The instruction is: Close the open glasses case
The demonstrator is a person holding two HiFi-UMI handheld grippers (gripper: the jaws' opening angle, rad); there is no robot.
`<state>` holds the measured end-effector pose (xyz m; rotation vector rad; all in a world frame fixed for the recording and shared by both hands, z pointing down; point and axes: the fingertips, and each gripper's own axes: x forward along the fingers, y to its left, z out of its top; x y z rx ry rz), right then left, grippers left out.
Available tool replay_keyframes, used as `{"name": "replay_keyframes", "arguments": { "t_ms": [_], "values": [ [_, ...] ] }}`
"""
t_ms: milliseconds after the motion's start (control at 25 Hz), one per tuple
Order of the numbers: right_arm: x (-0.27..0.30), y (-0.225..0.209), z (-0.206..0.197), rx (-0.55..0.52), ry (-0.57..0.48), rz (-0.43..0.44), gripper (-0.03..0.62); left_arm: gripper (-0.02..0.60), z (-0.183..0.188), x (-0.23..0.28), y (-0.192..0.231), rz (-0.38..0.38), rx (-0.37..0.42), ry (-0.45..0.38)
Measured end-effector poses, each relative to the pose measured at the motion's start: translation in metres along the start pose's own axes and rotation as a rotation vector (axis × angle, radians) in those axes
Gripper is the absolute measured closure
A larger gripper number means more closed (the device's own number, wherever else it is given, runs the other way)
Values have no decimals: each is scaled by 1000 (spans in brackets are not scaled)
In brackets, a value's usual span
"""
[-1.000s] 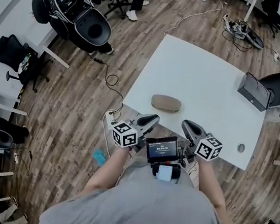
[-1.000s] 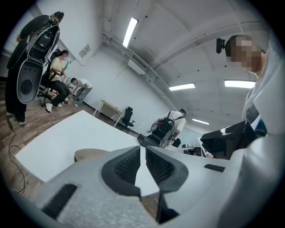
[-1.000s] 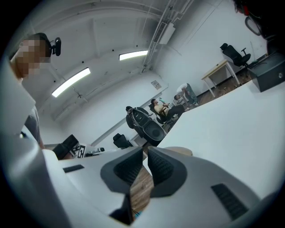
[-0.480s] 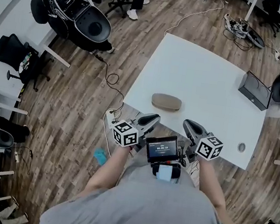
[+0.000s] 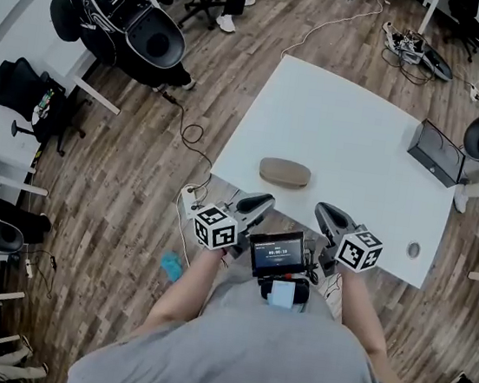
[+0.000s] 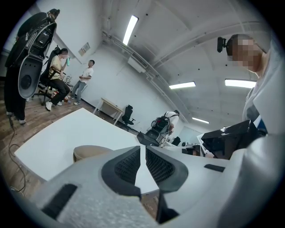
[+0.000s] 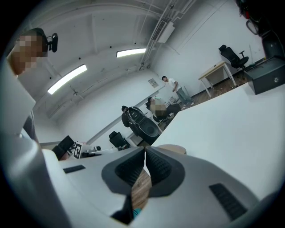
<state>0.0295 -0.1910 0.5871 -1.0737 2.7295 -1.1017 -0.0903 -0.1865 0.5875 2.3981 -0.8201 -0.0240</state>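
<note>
Left gripper (image 6: 143, 148): jaws pinched together, nothing between the ribbed black pads (image 6: 127, 164). Right gripper (image 7: 144, 150): same story, clenched on air. Both hang at the near edge of the smooth white square table (image 5: 352, 131), exactly where they were a second ago. The tan rounded glasses case (image 5: 285, 173) hasn't budged either. It lies ahead, between the two and apart from both, lid down, one matte pebble shape. Looks to me like the closing is done.

Tan oval case (image 5: 284, 173) is shut, lying flat and lengthwise across the white desk (image 5: 351, 140) near its front edge.
</note>
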Motion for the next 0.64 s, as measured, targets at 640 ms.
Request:
{"name": "replay_keyframes", "arguments": {
  "t_ms": [640],
  "values": [
    [6,-6,9,8,-2,3,559,540,3,9,6,1,-10,6]
  ]
}}
